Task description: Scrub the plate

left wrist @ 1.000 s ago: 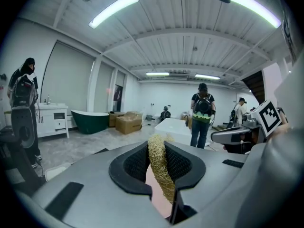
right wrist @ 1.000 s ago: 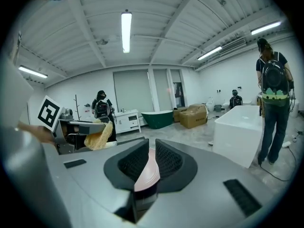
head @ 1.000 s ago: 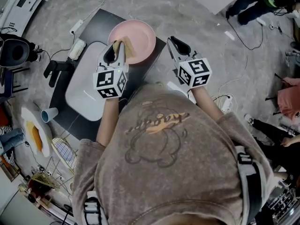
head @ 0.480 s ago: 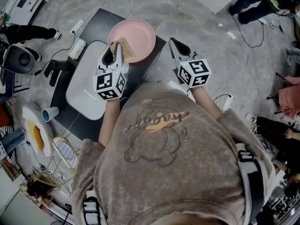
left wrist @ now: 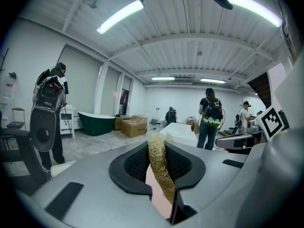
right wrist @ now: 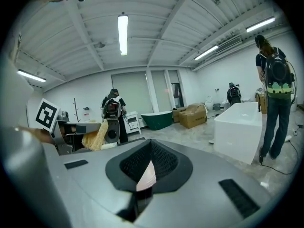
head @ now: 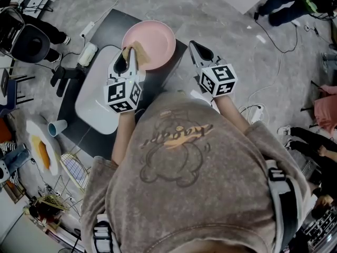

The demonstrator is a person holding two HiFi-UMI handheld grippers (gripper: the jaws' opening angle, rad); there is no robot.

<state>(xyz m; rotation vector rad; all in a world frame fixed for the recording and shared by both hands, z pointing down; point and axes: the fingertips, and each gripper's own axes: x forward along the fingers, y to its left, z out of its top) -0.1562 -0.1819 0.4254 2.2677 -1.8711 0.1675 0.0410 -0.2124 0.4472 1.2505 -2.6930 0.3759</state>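
A pink plate [head: 155,38] lies flat at the far end of a dark mat [head: 108,30]. My left gripper [head: 128,57] is shut on a yellowish loofah sponge [head: 138,54], which rests at the plate's near left rim. In the left gripper view the sponge [left wrist: 159,167] stands pinched between the pads, with the pink plate [left wrist: 159,196] showing below it. My right gripper [head: 196,47] hangs shut and holds nothing, just right of the plate by the mat's corner. In its own view only a sliver of the pink plate [right wrist: 146,175] shows through the slit under the tips, and the sponge [right wrist: 95,139] is off to the left.
A white tray [head: 97,107] lies on the mat left of the plate. On the floor at the left are a blue cup [head: 56,127], a wire rack [head: 72,170], a power strip [head: 86,29] and a black stand [head: 62,77]. Cables and people are at the right.
The left gripper and its sponge have shifted slightly at the plate's near rim. The right gripper has stayed in place. A person at the upper left has moved on.
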